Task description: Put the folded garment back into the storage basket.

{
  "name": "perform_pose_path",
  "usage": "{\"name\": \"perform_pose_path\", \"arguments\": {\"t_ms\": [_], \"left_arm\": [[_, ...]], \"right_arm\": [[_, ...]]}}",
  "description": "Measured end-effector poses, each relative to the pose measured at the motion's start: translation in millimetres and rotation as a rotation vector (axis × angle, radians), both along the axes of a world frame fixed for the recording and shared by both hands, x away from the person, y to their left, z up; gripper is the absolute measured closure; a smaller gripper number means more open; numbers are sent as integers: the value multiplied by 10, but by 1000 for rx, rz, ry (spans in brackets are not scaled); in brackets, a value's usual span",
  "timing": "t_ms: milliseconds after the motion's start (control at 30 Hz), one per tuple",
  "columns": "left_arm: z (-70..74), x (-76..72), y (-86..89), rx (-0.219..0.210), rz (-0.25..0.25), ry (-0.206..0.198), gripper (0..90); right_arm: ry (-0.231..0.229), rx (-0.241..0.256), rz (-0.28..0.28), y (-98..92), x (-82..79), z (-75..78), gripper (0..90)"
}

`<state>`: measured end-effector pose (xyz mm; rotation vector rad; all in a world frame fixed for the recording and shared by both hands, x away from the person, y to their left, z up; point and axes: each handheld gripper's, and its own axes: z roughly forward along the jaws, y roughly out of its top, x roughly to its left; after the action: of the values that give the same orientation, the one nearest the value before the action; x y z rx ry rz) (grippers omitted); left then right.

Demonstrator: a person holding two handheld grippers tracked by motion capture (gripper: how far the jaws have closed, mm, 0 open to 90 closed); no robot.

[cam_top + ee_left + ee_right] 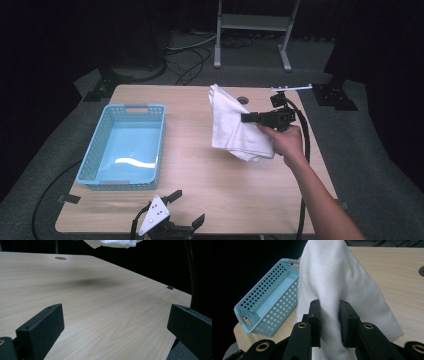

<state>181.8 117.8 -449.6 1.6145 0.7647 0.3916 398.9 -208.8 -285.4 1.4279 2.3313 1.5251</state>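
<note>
A white cloth (pixel 231 123) hangs above the right half of the wooden table (pixel 190 165), folded and draped. My right gripper (pixel 245 118) is shut on it, held in a hand that comes in from the lower right. In the right gripper view the cloth (pixel 337 282) is pinched between the two black jaws of the right gripper (pixel 329 315) and spills over them. My left gripper (pixel 187 207) rests at the table's front edge, jaws wide apart with nothing between them. The left gripper view has the left gripper (pixel 115 322) open over bare wood, the cloth (pixel 112 243) hanging at the top.
A light blue perforated basket (pixel 106 147) stands with nothing in it on the table's left half; its wall (pixel 274 307) is also in the right gripper view. A round hole (pixel 243 100) is in the tabletop near the far edge. A metal stand (pixel 252 25) is on the floor beyond.
</note>
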Motion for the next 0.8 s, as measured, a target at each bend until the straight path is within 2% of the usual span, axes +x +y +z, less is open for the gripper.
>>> {"name": "perform_pose_path", "arguments": {"t_ms": [800], "left_arm": [[8,1,-8,0,-8,-2,6]], "right_arm": [[-4,27,51,367,101,177,741]]}}
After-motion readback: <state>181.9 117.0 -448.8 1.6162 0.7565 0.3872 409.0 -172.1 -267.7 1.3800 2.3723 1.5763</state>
